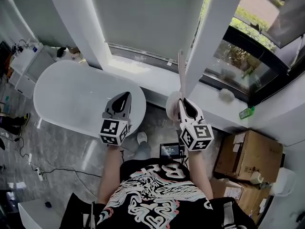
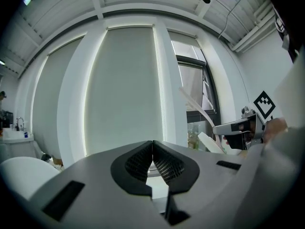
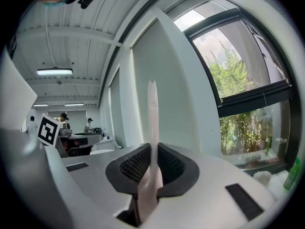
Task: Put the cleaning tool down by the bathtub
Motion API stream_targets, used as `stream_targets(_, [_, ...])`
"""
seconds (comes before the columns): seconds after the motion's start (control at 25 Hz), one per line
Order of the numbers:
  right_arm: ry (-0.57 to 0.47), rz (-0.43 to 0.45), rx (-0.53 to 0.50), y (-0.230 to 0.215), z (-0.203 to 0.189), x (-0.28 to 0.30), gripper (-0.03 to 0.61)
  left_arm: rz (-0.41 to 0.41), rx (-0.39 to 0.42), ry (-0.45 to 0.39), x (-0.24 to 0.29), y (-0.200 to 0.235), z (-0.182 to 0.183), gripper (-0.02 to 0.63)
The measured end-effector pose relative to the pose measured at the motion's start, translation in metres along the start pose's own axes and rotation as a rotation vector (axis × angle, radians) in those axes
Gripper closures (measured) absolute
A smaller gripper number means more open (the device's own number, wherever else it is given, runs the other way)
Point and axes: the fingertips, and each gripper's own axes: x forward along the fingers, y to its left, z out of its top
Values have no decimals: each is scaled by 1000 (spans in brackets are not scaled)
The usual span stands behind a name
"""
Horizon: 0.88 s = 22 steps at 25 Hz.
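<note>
The cleaning tool has a long pale handle and a white rounded head. My right gripper is shut on it, and the handle points up toward the window pillar. In the right gripper view the handle rises straight out between the pads of that gripper. My left gripper is held over the right end of the white oval bathtub. Seen from its own camera, the left gripper has its jaws touching with nothing between them. The right gripper and the tool handle show at that view's right.
A white window ledge runs behind the tub and carries a green bottle and a white lump. Cardboard boxes stand at the right. A cabinet with a basin is at far left. Cables lie on the grey floor.
</note>
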Motion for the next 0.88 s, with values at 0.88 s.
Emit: stream_targets(0.88, [38,-97,-32,-38,37,195,514,-50,4,-15,183,144,23,597])
